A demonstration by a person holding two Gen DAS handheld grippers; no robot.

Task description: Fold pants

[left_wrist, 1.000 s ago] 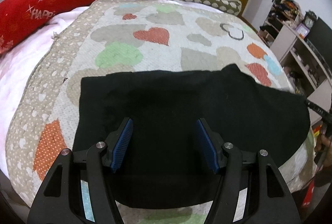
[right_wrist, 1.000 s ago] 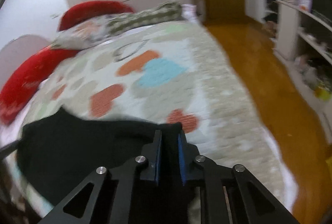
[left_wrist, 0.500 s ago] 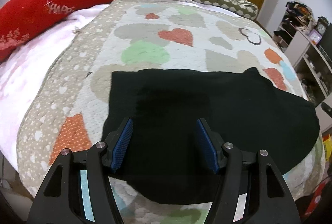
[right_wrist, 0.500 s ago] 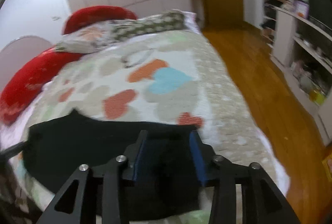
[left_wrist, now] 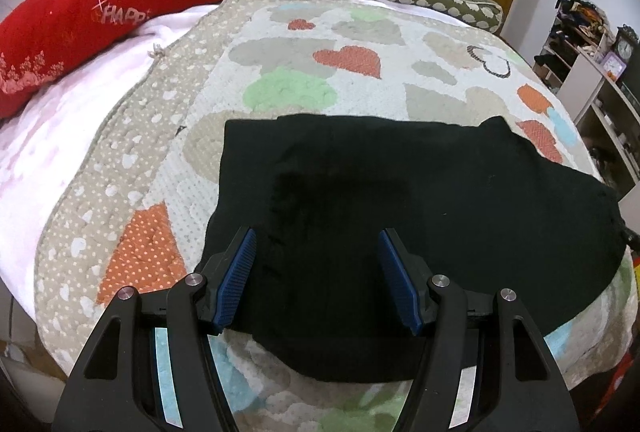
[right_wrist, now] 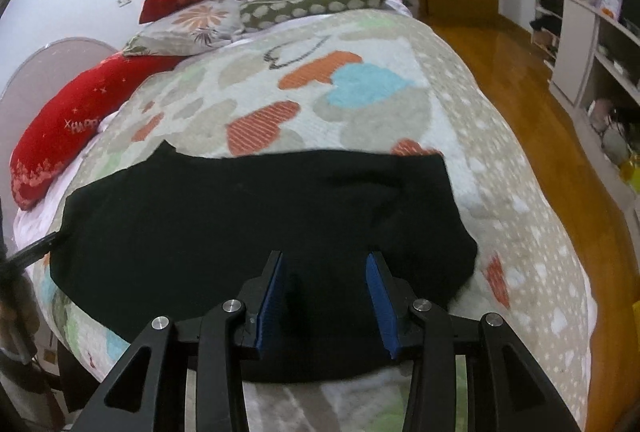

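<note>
Black pants lying flat on heart blanket near bed's front edge, left gripper fingers spread wide above them, right gripper fingers spread too, holding nothing

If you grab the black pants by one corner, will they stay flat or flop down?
The pants would likely flop: they drape softly over the bed's curve. Probably light too, thin cloth, and unlikely to slip from the ridged tongs.
</note>
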